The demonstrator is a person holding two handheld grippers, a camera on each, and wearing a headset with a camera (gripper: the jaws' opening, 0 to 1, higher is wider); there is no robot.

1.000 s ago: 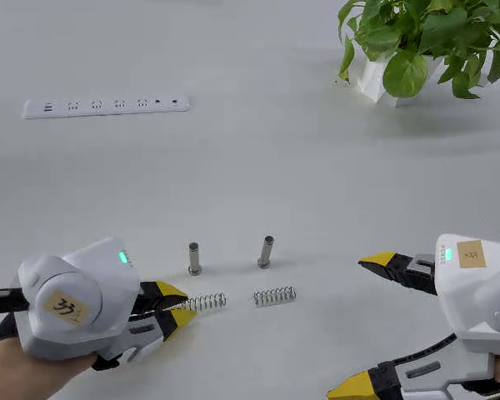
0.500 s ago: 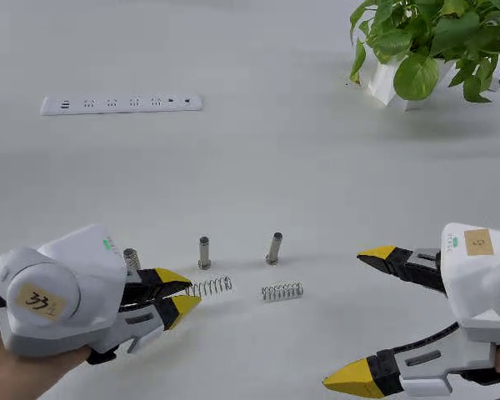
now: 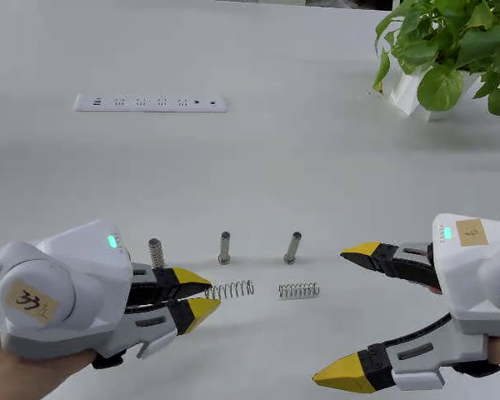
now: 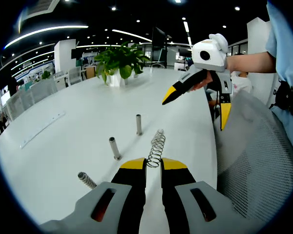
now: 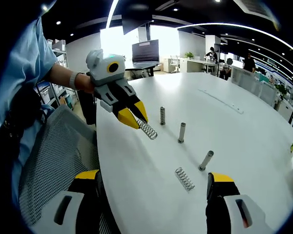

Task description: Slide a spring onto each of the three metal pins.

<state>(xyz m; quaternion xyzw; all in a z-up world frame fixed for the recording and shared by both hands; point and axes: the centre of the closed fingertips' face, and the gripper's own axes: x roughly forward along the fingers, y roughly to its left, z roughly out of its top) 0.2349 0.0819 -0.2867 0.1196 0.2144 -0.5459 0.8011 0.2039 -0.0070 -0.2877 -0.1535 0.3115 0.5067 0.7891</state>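
Steel spring (image 3: 231, 290) in left gripper (image 3: 210, 295); plant (image 3: 450, 42) in pot (image 3: 407, 93).

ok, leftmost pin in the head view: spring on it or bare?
On. The leftmost pin is wrapped in coils along its shaft, while the middle pin and right pin show smooth bare shafts.

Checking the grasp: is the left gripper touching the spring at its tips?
Touching. The left gripper pinches one end of the spring between its yellow tips, shown in the left gripper view.
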